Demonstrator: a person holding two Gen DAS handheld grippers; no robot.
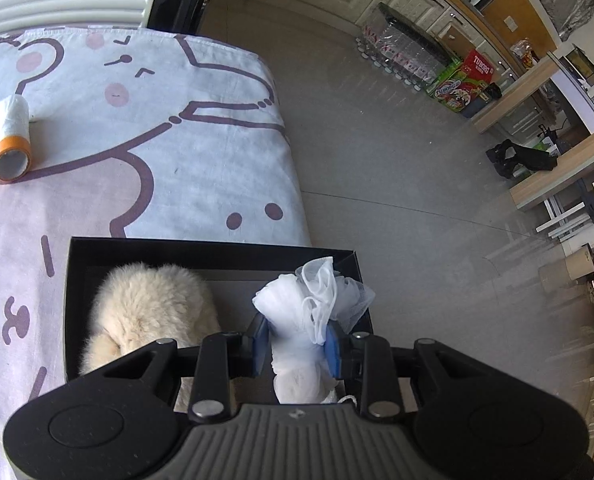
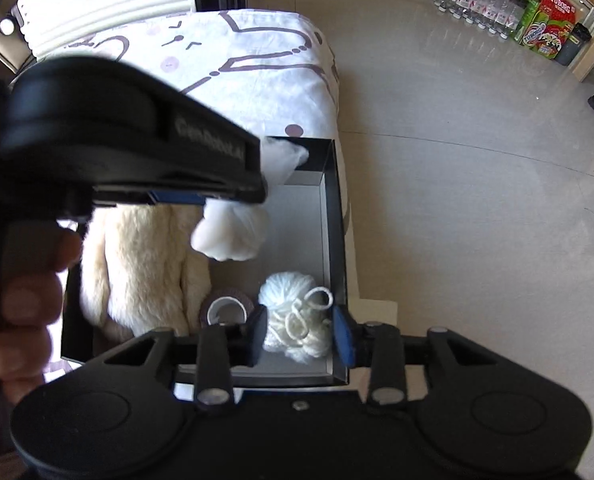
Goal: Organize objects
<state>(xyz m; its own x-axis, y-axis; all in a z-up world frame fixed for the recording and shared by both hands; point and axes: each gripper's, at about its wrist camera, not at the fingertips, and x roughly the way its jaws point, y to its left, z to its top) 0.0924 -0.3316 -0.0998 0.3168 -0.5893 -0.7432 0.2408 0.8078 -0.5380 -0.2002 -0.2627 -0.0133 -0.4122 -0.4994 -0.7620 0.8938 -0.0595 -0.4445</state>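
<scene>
Now, from the left wrist view, the left gripper [image 1: 297, 346] is clenched on a white mesh bundle [image 1: 317, 304], blue pads squeezing its waist, the frilly top sticking up ahead of the jaws and a bulge hanging behind them. So the bundle's long axis runs along the fingers. Directly beneath sits the black box [image 1: 213, 250] on the printed bedsheet [image 1: 169, 152], with a cream furry item [image 1: 153, 312] filling its left half. Open floor of the box lies just under and right of the bundle, so I judge the coming drop is mostly downward. Away up the sheet lies a lint roller [image 1: 11, 136], well apart. Over to the right wrist view: the left gripper [image 2: 233, 196] crosses the frame from the left, the bundle [image 2: 233, 232] dangling over the box's [image 2: 337, 208] grey floor. The right gripper [image 2: 299, 336] brackets a ball of white yarn [image 2: 297, 316] already in the box; whether the pads are pressing it I cannot tell. A tape roll [image 2: 227, 308] lies just beside the yarn.
</scene>
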